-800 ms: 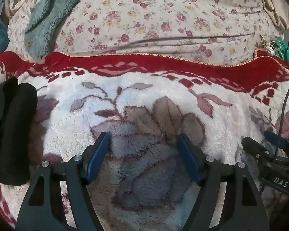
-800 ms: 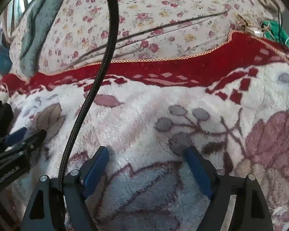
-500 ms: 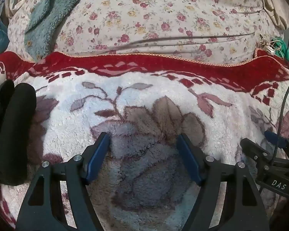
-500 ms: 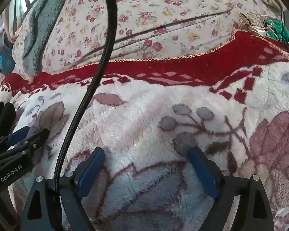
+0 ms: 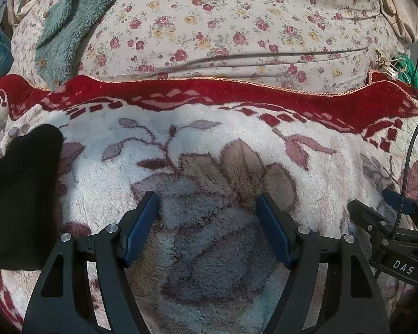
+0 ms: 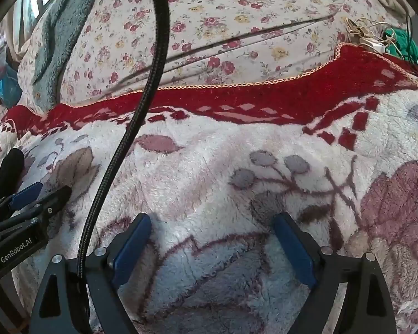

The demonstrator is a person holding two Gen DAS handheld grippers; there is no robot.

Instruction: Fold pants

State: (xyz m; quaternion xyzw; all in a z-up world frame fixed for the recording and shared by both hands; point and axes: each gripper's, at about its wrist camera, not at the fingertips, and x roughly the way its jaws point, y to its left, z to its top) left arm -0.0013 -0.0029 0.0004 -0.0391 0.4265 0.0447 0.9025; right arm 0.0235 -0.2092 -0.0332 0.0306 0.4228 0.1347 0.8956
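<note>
The black pants (image 5: 19,194) lie folded in a bundle at the far left of the left wrist view, on a fluffy white blanket with a red border (image 5: 209,150). A sliver of them shows at the left edge of the right wrist view (image 6: 8,167). My left gripper (image 5: 207,203) is open and empty, low over the blanket, to the right of the pants. My right gripper (image 6: 211,222) is open and empty over the blanket further right. Each gripper shows in the other's view: the right one (image 5: 387,217), the left one (image 6: 39,194).
A floral sheet (image 5: 237,27) covers the bed behind the blanket. A teal fleece garment (image 5: 67,22) lies at the back left. Cables and a green item (image 6: 376,41) sit at the back right. A black braided cable (image 6: 142,105) hangs across the right wrist view.
The pants bundle has shifted further toward the left edge of the left wrist view. The right gripper has drawn back slightly. Both grippers stay open.
</note>
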